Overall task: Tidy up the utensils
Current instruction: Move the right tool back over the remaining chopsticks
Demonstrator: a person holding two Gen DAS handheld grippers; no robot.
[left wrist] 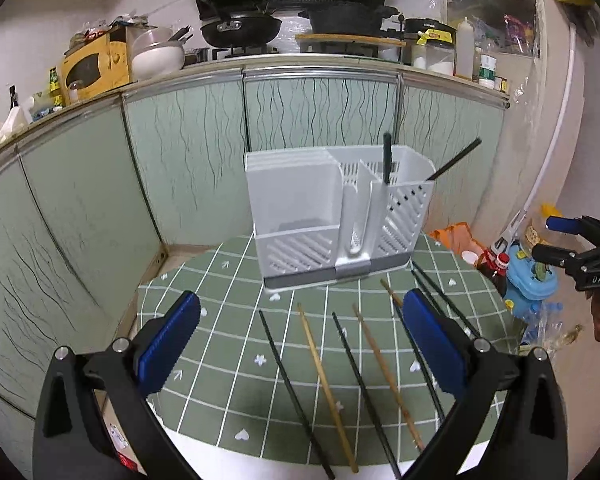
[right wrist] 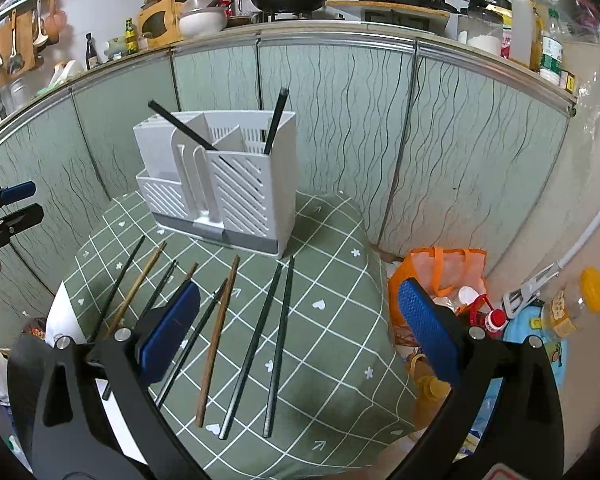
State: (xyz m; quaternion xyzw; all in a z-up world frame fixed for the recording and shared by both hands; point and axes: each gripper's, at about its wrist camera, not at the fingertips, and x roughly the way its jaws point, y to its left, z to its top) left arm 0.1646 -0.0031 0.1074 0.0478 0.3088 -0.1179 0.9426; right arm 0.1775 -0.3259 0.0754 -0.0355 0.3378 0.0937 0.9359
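Black and wooden chopsticks (left wrist: 327,392) lie loose on the bench (right wrist: 332,320), before the white utensil holder (left wrist: 332,216) with two black ones inside. Left hand-held gripper (left wrist: 300,344) and right hand-held gripper (right wrist: 300,328) hover above them, wide open, empty; their fingers hide some chopstick parts

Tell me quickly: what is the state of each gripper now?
Left gripper: jaws open, holding nothing, above the chopsticks.
Right gripper: jaws open, holding nothing.

The white slotted plastic utensil holder (left wrist: 332,216) looks smooth; ahead of the grippers, matt green checked cloth (right wrist: 320,280) carries brown wooden chopsticks (left wrist: 327,384).
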